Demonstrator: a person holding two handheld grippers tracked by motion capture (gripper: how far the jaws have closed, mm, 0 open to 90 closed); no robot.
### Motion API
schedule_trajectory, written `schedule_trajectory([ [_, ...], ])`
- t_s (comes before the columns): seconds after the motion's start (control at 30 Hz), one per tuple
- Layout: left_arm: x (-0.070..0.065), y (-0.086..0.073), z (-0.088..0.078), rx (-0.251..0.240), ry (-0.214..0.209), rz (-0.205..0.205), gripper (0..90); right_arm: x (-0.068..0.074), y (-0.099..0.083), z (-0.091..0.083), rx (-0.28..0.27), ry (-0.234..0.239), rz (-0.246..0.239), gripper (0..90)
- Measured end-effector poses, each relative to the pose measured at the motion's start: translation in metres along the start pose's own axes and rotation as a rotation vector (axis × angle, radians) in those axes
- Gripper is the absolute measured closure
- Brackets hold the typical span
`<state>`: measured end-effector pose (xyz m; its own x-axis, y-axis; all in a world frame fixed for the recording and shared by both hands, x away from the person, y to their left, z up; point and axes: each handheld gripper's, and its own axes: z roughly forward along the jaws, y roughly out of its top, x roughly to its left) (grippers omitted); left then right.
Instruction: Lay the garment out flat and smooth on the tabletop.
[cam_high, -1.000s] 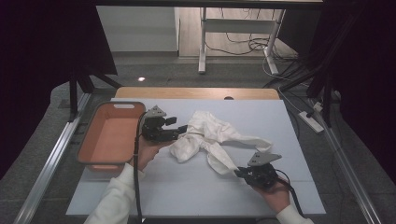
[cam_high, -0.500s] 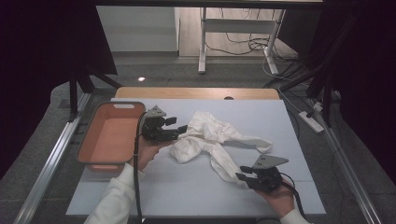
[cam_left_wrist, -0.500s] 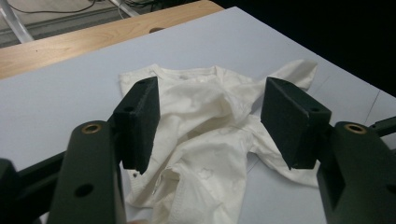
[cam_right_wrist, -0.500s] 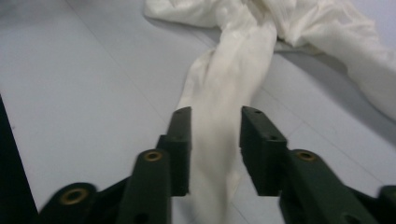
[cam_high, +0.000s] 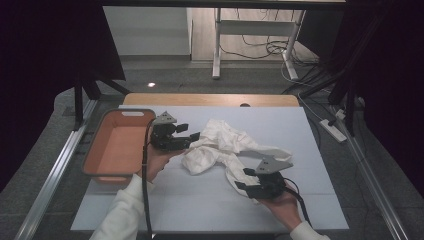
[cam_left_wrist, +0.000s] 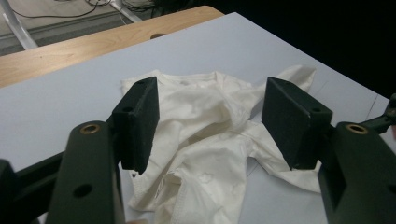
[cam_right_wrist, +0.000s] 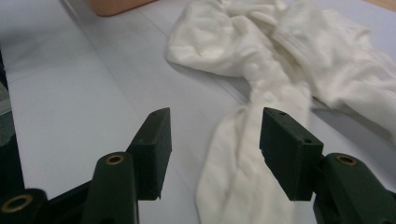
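A crumpled cream-white cotton garment (cam_high: 225, 150) is spread on the pale grey tabletop (cam_high: 200, 200) between both tools. The left hand-held gripper (cam_high: 192, 136) is held spread just before its edge. The right hand-held gripper (cam_high: 241, 186) has just been opening, apparently releasing the sleeve lying between its jaws.

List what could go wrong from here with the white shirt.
1. The right gripper has just been opening, with a strip of the white shirt lying loose between its jaws; closing again could bunch it.
2. The left gripper stands open at the crumpled edge, so it may pinch several layers together.
3. The orange bin sits close and could get knocked.
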<state>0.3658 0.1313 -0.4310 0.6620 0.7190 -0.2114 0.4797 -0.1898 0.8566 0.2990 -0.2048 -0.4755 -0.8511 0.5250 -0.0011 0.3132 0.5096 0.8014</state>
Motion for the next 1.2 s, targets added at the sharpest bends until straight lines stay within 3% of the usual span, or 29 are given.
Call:
schedule_trajectory([
  [0.3, 0.002, 0.000, 0.001, -0.002, -0.001, -0.004, 36.9, 0.006, 0.020, 0.053, 0.058, 0.054, -0.026, 42.3],
  [0.53, 0.004, 0.002, 0.000, -0.009, -0.002, -0.008, 36.9, 0.010, 0.037, 0.090, 0.052, 0.089, -0.025, 42.3],
  [0.73, 0.005, 0.003, -0.004, -0.025, 0.002, -0.012, 36.9, 0.013, 0.048, 0.111, 0.060, 0.110, -0.032, 41.5],
  [0.93, 0.005, 0.005, -0.007, -0.036, 0.004, -0.015, 36.9, 0.021, 0.056, 0.132, 0.086, 0.098, -0.064, 41.7],
  [1.2, 0.004, 0.004, -0.009, -0.036, 0.004, -0.011, 36.9, 0.021, 0.060, 0.152, 0.112, 0.104, -0.068, 43.7],
])
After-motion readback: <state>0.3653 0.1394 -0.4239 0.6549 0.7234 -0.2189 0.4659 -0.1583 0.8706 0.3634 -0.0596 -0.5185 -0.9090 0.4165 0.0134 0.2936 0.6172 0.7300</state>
